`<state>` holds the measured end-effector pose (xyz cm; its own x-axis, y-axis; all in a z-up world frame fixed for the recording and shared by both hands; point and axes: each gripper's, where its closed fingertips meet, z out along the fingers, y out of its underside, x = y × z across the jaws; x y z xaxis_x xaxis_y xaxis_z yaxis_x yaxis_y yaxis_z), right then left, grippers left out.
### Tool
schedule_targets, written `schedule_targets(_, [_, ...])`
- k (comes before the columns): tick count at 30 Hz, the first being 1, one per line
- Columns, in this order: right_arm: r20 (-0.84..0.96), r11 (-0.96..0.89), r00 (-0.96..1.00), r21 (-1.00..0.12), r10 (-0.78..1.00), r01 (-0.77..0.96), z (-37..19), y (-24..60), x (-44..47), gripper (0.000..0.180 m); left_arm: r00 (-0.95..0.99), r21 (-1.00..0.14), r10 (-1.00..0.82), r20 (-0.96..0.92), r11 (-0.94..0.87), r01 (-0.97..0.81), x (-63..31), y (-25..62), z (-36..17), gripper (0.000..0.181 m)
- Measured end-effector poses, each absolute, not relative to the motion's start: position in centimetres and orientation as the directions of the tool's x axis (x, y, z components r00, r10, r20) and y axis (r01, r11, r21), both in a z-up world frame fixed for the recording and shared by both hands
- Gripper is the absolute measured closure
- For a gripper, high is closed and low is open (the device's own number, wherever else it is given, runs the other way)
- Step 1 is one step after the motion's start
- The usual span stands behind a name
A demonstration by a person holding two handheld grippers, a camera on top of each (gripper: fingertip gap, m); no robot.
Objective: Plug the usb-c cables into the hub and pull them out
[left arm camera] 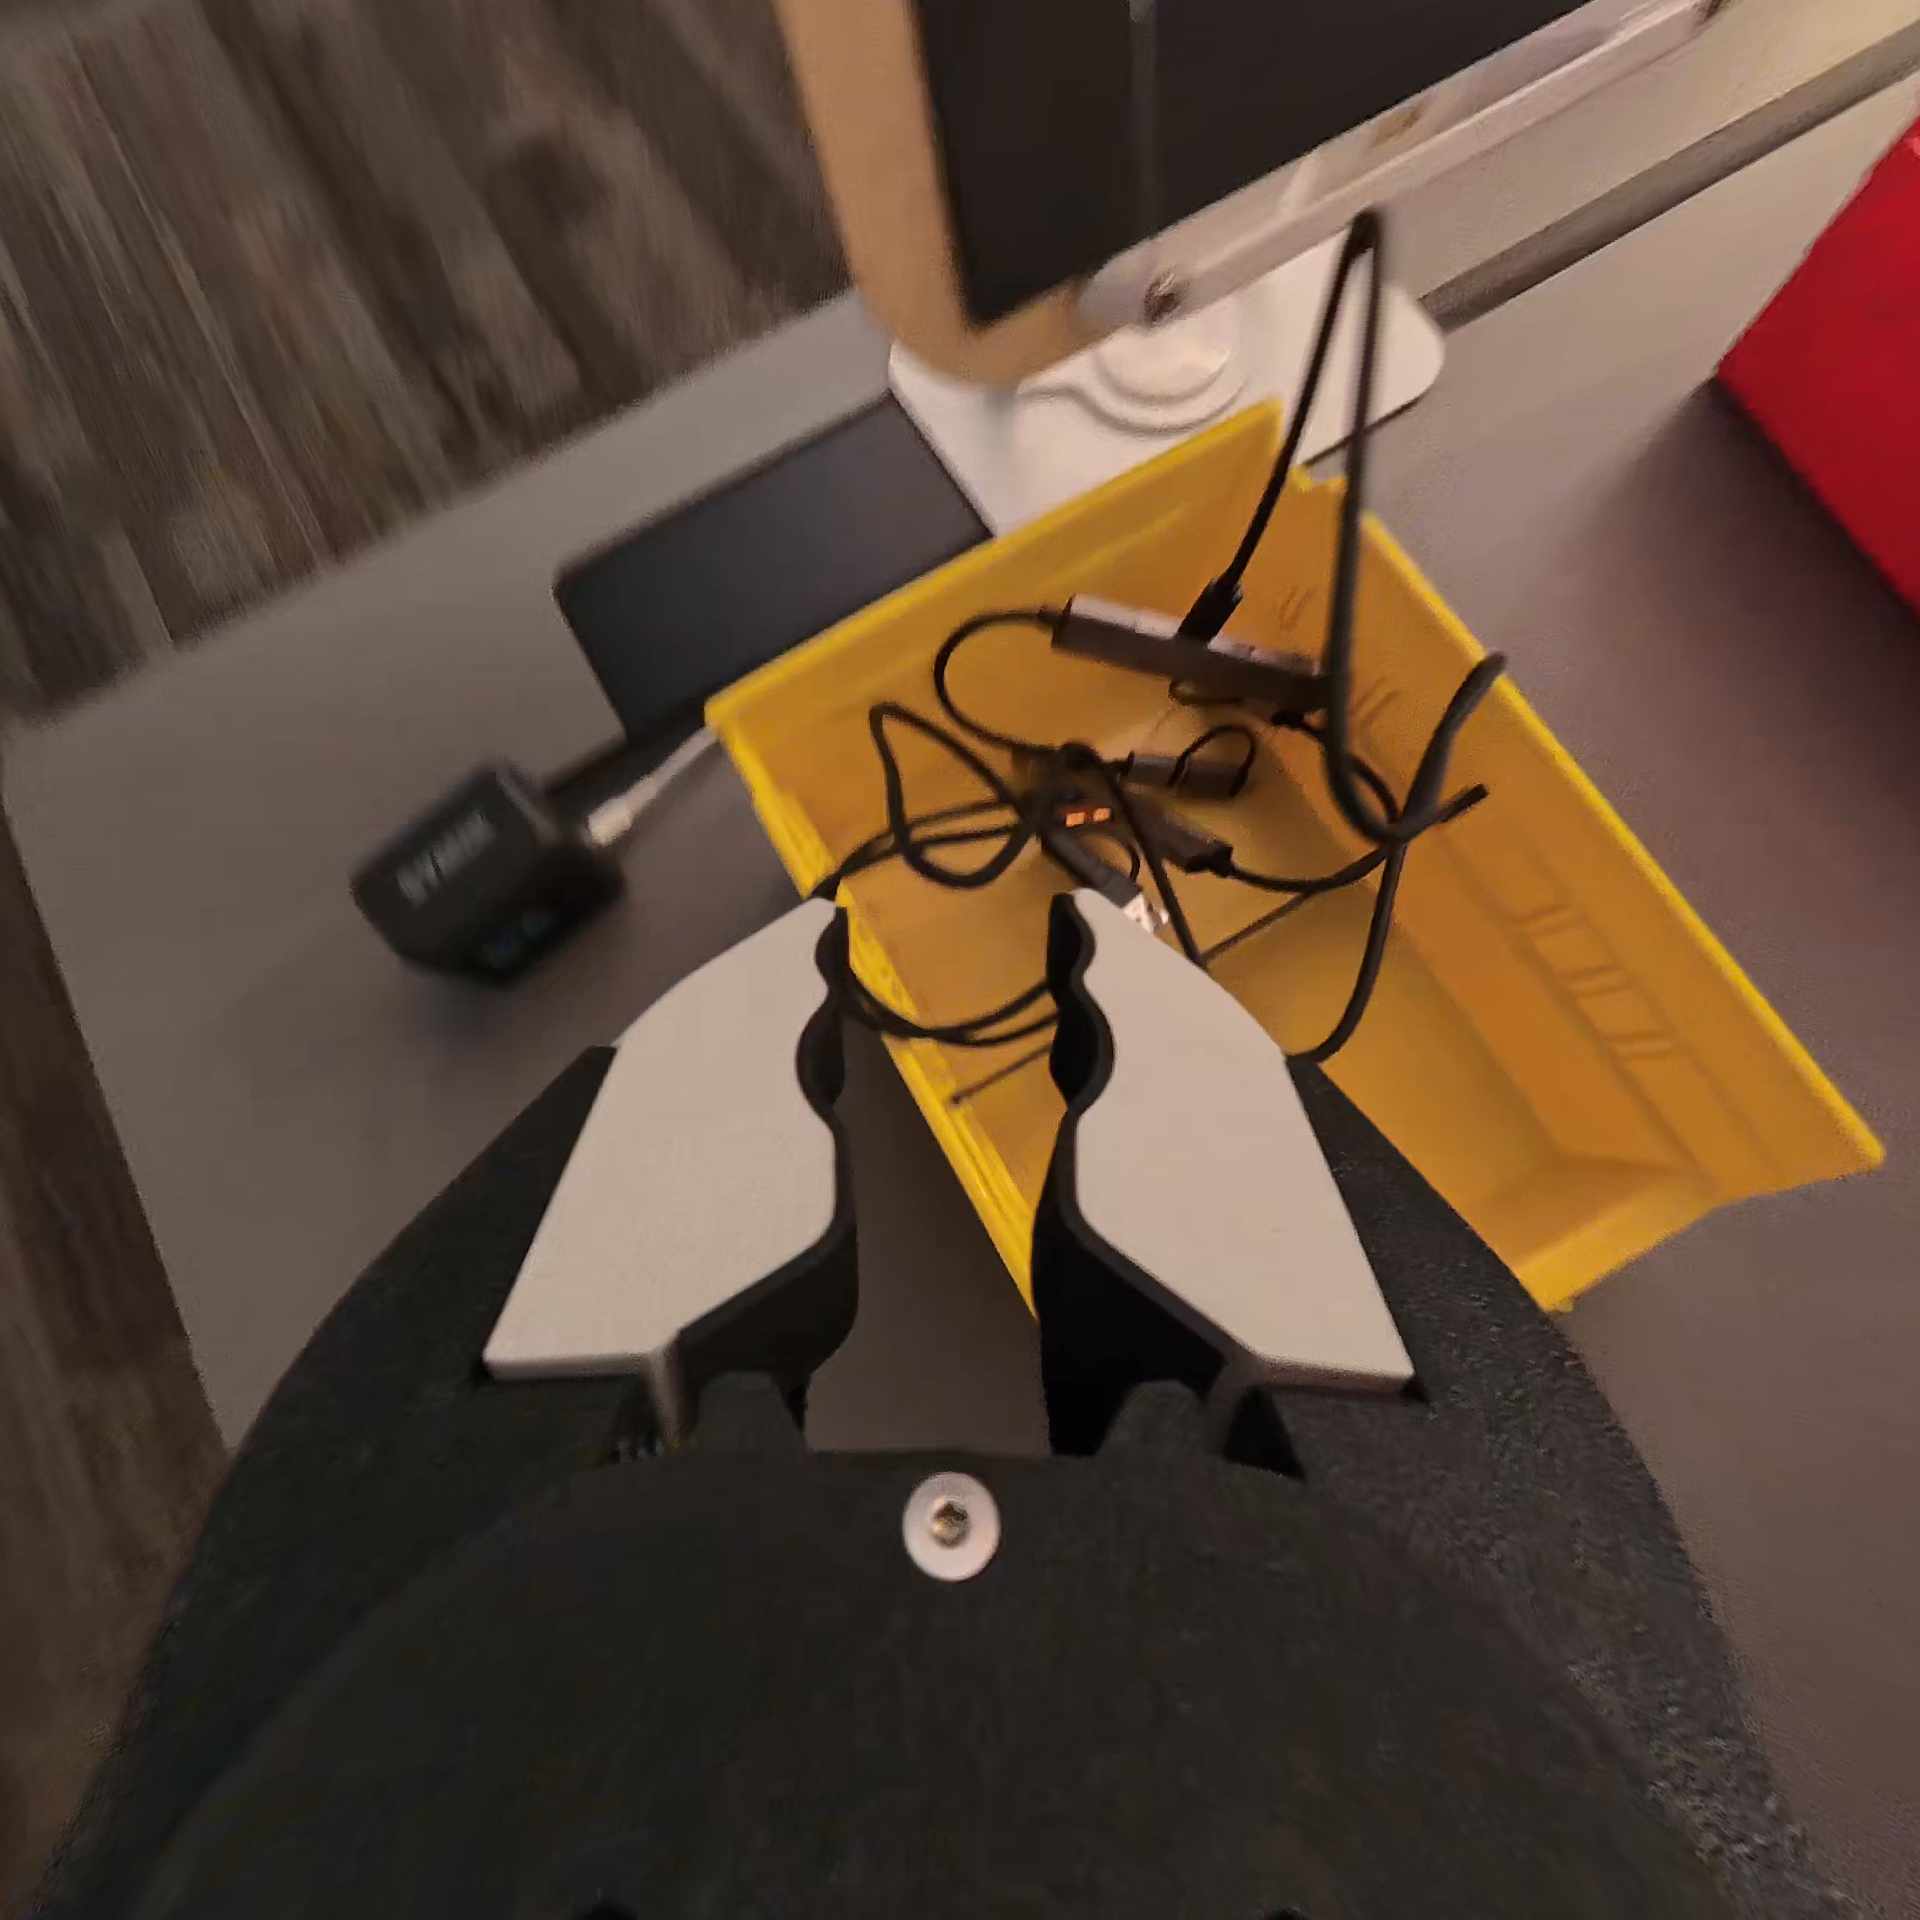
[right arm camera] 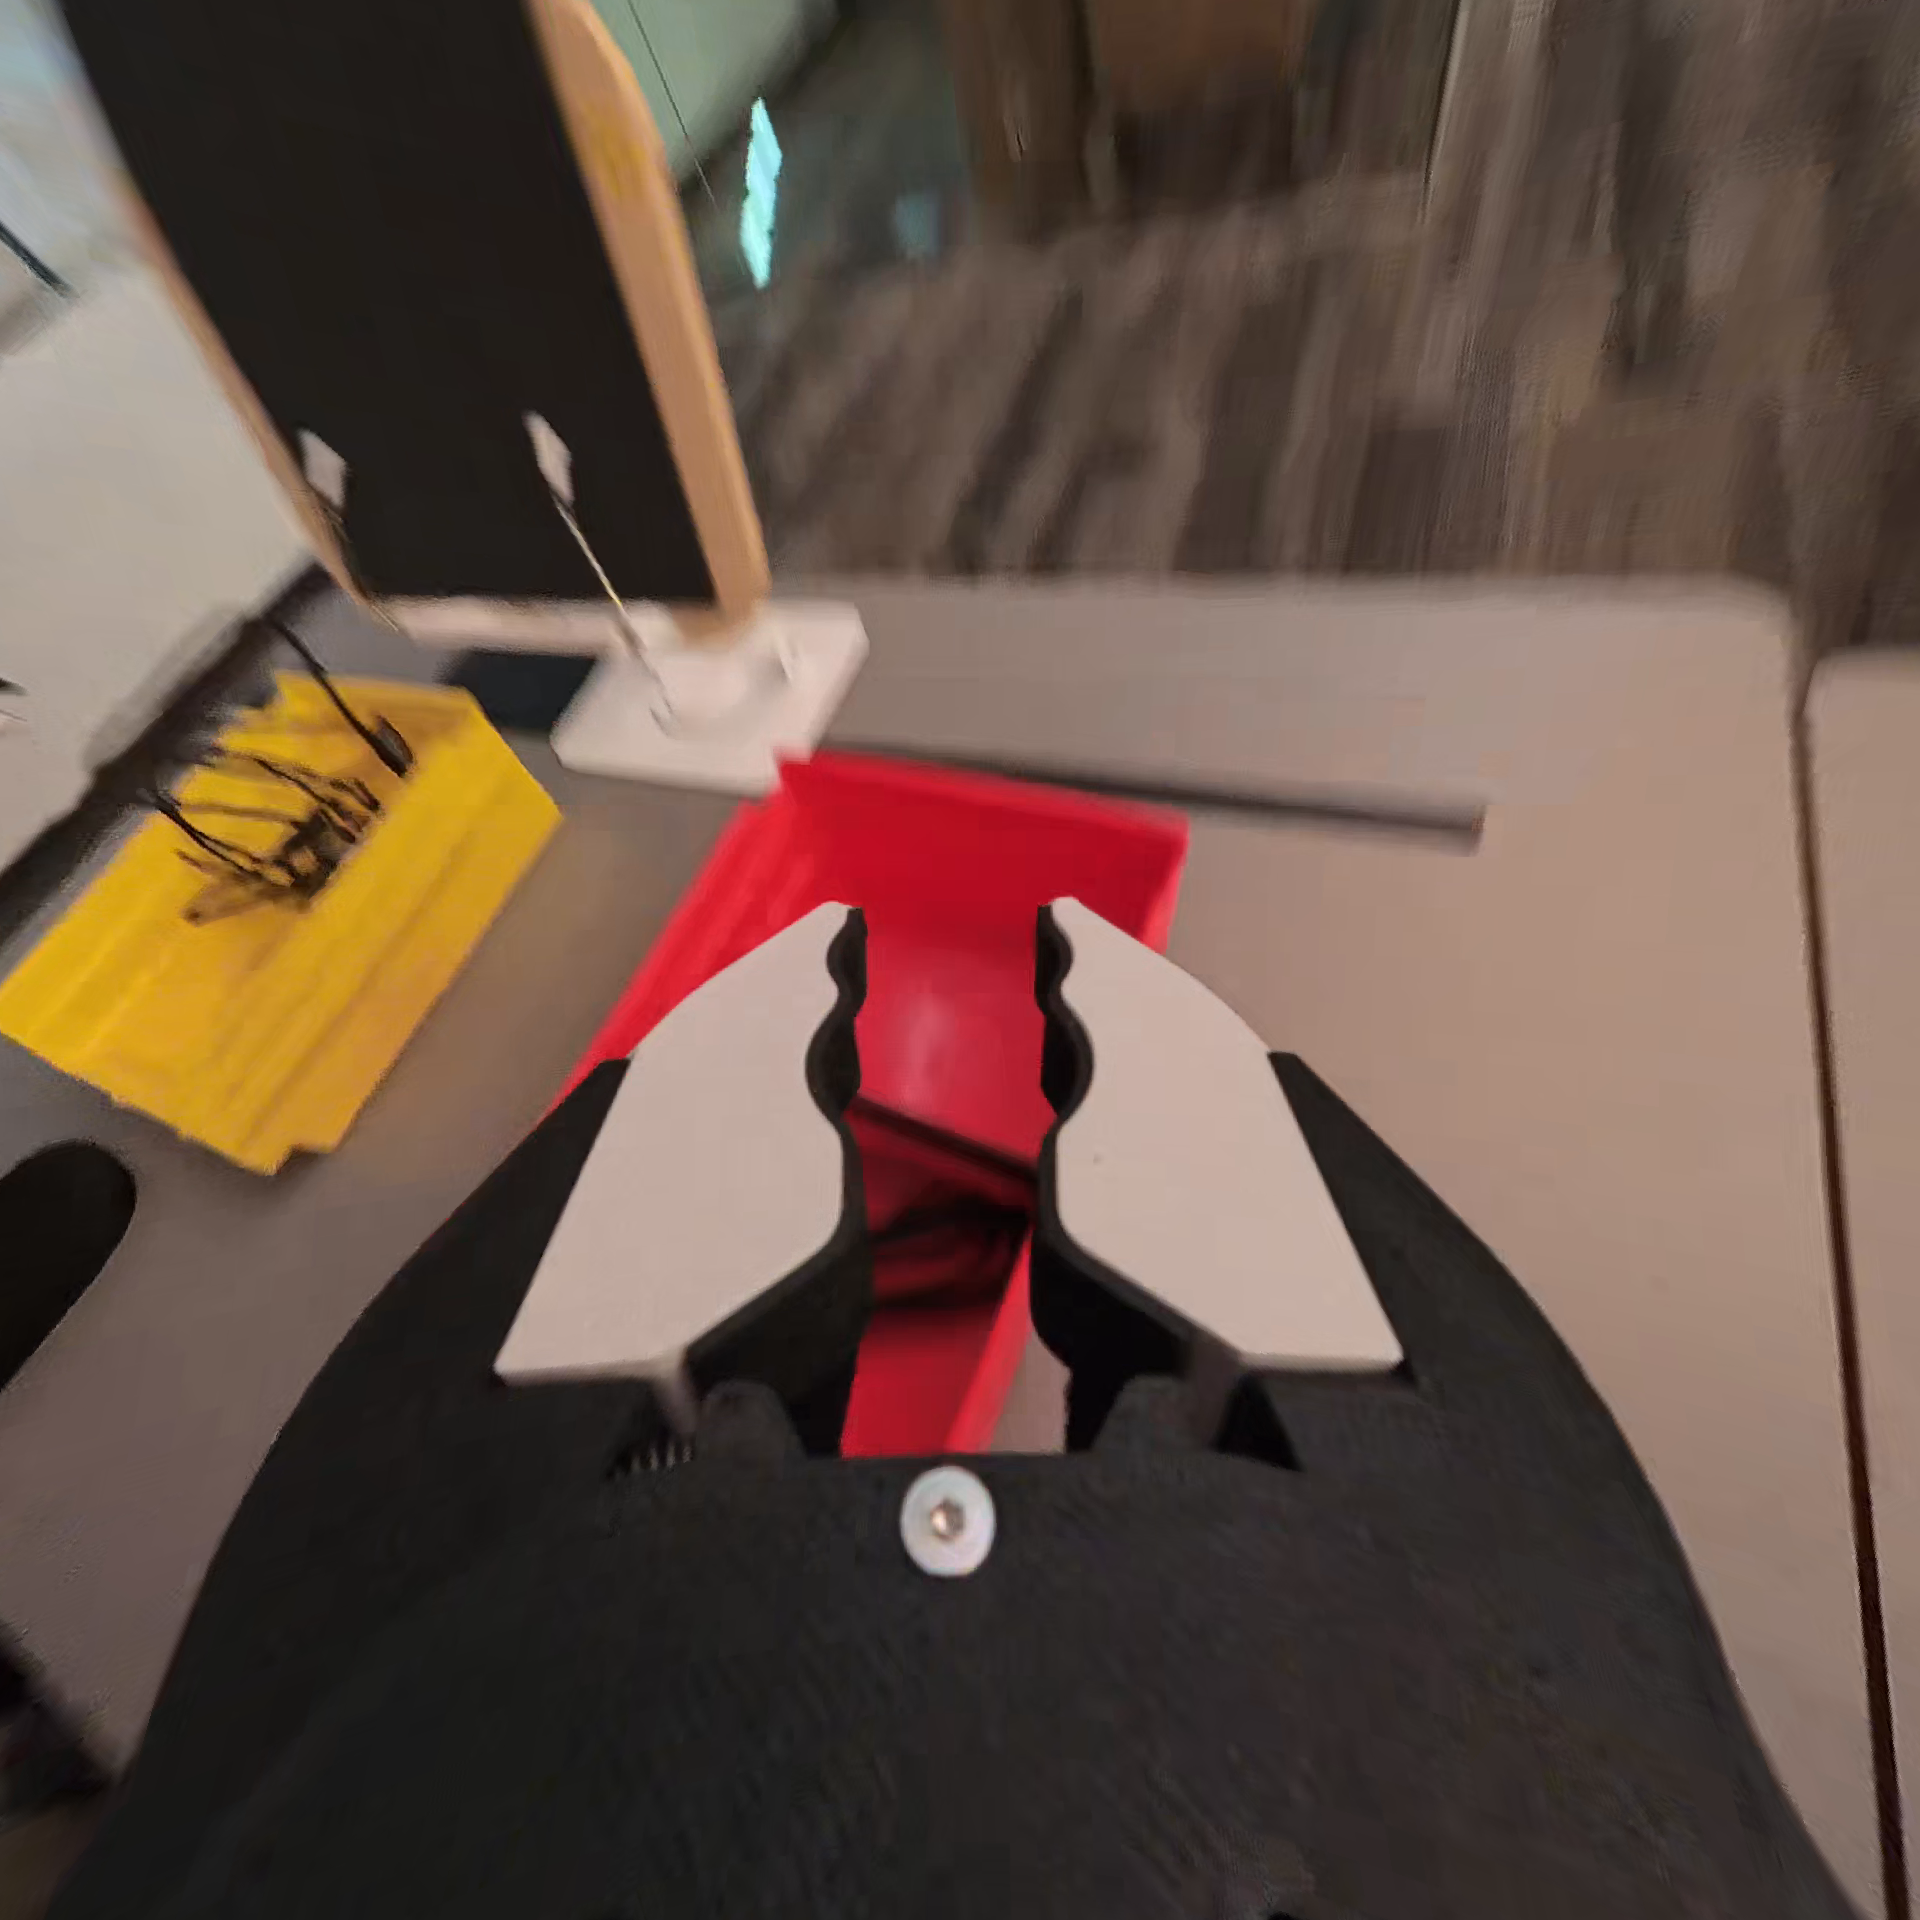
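A yellow bin (left arm camera: 1507, 1039) holds a tangle of black usb-c cables (left arm camera: 935, 831) and a dark grey hub (left arm camera: 1195, 649). A second small hub (left arm camera: 1081, 810) shows an orange light. One cable (left arm camera: 1340, 343) loops up above the bin toward the stand. My left gripper (left arm camera: 951, 914) is open and empty, above the bin's near left rim, short of the tangle. My right gripper (right arm camera: 945, 920) is open and empty over a red bin (right arm camera: 987, 831). Black cables (right arm camera: 935, 1236) lie in that bin's near end. The yellow bin (right arm camera: 260, 987) lies to the right gripper's left.
A white monitor stand base (left arm camera: 1143, 395) stands behind the yellow bin, beside a dark flat pad (left arm camera: 769, 582). A small black box with a metal plug (left arm camera: 488, 883) sits left of it. A grey bar (right arm camera: 1247, 805) lies behind the red bin (left arm camera: 1849, 416). The table edge (left arm camera: 156, 1143) runs at left. One gripper's finger ends stand about 65 cm off the other's. The white monitor stand base (left arm camera: 1143, 395) is about 35 cm from my left fingertips and 55 cm from my right.
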<state>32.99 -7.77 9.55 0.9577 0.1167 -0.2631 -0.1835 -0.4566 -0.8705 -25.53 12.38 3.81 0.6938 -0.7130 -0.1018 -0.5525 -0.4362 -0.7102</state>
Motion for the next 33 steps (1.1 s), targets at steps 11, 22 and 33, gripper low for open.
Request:
schedule_targets(11, [0.189,0.332,0.909,-0.941,0.371,0.06,19.9,-9.6,24.5,0.141,0.404,-0.655,-0.816,-0.414,-0.041,-0.754,-18.3,14.4,1.3,0.128])
schedule_targets(22, [0.289,0.303,0.888,-0.935,0.358,0.182,18.1,-6.5,21.7,0.146,0.057,-0.469,-0.85,-0.523,0.232,-0.852,-16.4,17.6,-0.9,0.135])
schedule_targets(33, [0.313,0.107,0.857,-0.949,0.41,0.296,13.2,-2.6,20.1,0.147,-0.306,-0.33,-0.849,-0.432,0.464,-0.822,-12.6,17.2,-7.6,0.147])
